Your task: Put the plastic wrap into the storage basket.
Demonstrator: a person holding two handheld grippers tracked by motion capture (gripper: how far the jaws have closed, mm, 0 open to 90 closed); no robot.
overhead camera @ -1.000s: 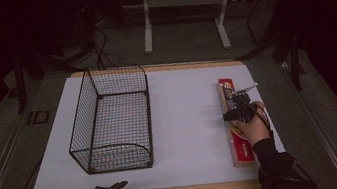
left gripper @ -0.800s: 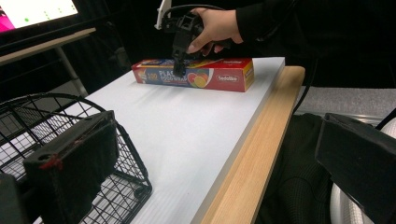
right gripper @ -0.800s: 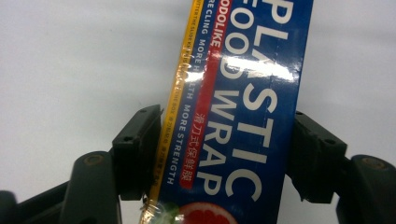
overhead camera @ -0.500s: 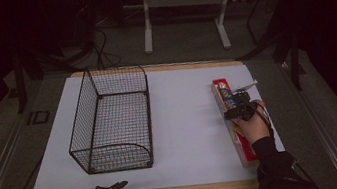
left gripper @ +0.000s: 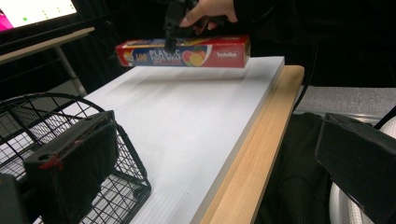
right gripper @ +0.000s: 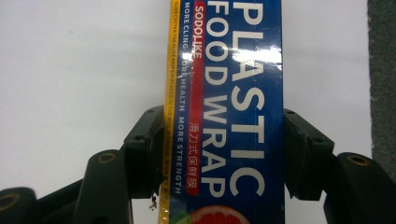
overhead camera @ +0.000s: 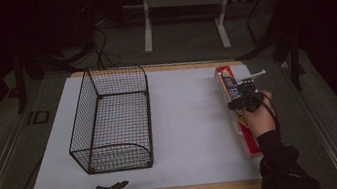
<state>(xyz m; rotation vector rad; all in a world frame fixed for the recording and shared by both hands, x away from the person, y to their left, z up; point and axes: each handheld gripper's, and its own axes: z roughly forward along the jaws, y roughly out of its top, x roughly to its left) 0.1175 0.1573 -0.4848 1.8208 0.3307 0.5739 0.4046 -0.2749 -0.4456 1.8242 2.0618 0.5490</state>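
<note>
Two tongs: from above, my right tongs (overhead camera: 246, 99) straddle the food wrap box (overhead camera: 235, 109); the basket (overhead camera: 112, 120) sits well apart. Left tongs (left gripper: 210, 154) gape idle. Right view: jaws touch both box sides, seemingly clamped; lifting likely follows

White-topped table with a wire basket and a box of food wrap

The wooden-edged table with a white sheet top (overhead camera: 185, 117) carries a black wire-mesh basket (overhead camera: 112, 120) on its left half. A long red and blue plastic food wrap box (overhead camera: 237, 109) lies lengthwise near the right edge, well apart from the basket.
</note>
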